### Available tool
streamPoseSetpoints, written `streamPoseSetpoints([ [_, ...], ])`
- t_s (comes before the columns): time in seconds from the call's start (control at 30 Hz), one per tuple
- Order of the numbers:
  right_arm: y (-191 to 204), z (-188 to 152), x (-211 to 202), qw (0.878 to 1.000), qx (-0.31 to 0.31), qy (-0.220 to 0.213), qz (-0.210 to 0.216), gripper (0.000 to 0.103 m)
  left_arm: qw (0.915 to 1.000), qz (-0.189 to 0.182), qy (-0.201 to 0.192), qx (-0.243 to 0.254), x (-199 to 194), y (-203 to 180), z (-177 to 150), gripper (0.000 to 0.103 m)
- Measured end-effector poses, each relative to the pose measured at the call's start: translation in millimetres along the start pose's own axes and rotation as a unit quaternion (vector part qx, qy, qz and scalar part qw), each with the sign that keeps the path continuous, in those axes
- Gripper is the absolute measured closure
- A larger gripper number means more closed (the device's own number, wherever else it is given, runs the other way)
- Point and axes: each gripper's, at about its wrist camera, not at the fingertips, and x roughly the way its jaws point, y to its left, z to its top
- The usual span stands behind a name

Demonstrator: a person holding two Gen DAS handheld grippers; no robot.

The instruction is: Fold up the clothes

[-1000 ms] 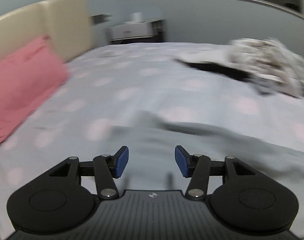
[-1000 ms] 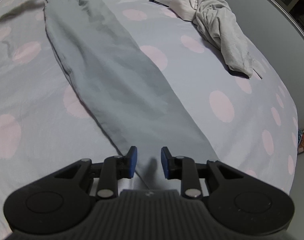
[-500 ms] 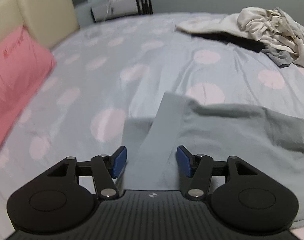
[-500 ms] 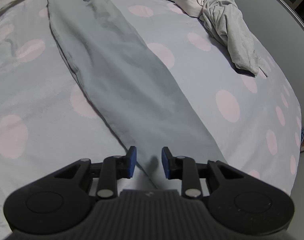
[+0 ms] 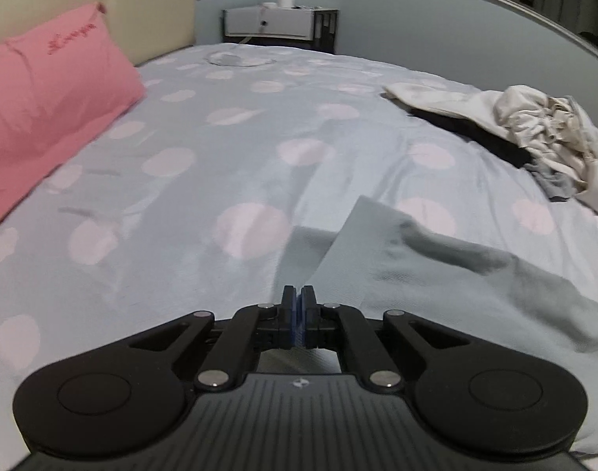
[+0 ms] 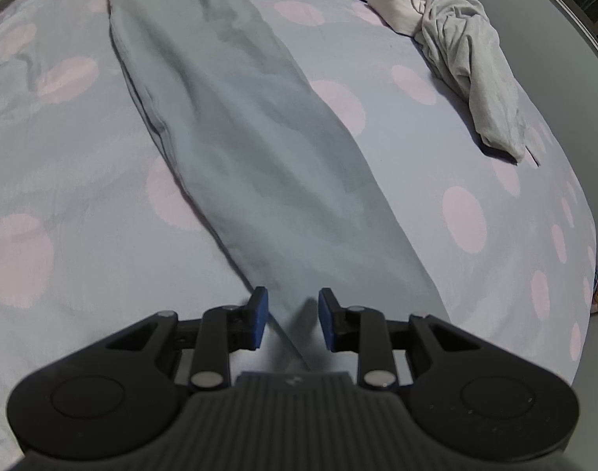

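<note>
A home bedroom: bed (image 5: pixel 228 165), pink pillow (image 5: pixel 51 106), nightstand (image 5: pixel 279 23).

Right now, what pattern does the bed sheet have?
The bed sheet is pale grey-blue with large pink dots, clearest in the left wrist view.

Both wrist views look forward, close and low over the bed (image 5: pixel 220 149): left toward the headboard (image 5: pixel 149 4), right steeply down; both share the trousers (image 6: pixel 259 149).

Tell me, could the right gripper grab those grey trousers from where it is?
Probably yes. The right gripper is open right over the near end of the grey trousers, with nothing lying between them.
</note>
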Motion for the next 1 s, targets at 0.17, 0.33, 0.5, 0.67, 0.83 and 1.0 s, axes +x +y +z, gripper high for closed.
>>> streamPoseSetpoints([
  [0.17,-0.8,0.1,-3.4,1.0,0.0,-0.001,-0.002,0.072,0.9982,0.029,-0.046,-0.025,-13.8,-1.4,-11.8,0.102],
  [0.33,-1.3,-3.5,-7.4,1.0,0.003,-0.001,-0.006,0.072,0.9979,0.042,0.0,-0.048,5.8,-0.1,-12.1,0.102],
  [0.5,0.2,-4.8,-11.0,1.0,0.004,-0.003,-0.006,0.072,0.9966,0.08,-0.019,0.003,8.8,-12.8,-0.2,0.093],
  [0.67,1.6,-4.4,-11.6,1.0,0.003,-0.001,-0.004,0.072,0.995,0.047,-0.068,0.057,-0.6,-31.3,24.6,0.061],
  [0.83,3.5,-2.0,-12.2,1.0,0.001,0.002,0.0,0.072,0.9987,0.004,-0.02,0.047,28.7,-31.7,51.0,0.061],
  [1.0,4.7,-6.8,-17.1,1.0,-0.002,0.012,0.006,0.072,0.9972,-0.072,0.013,0.018,50.0,-31.9,54.3,0.065],
])
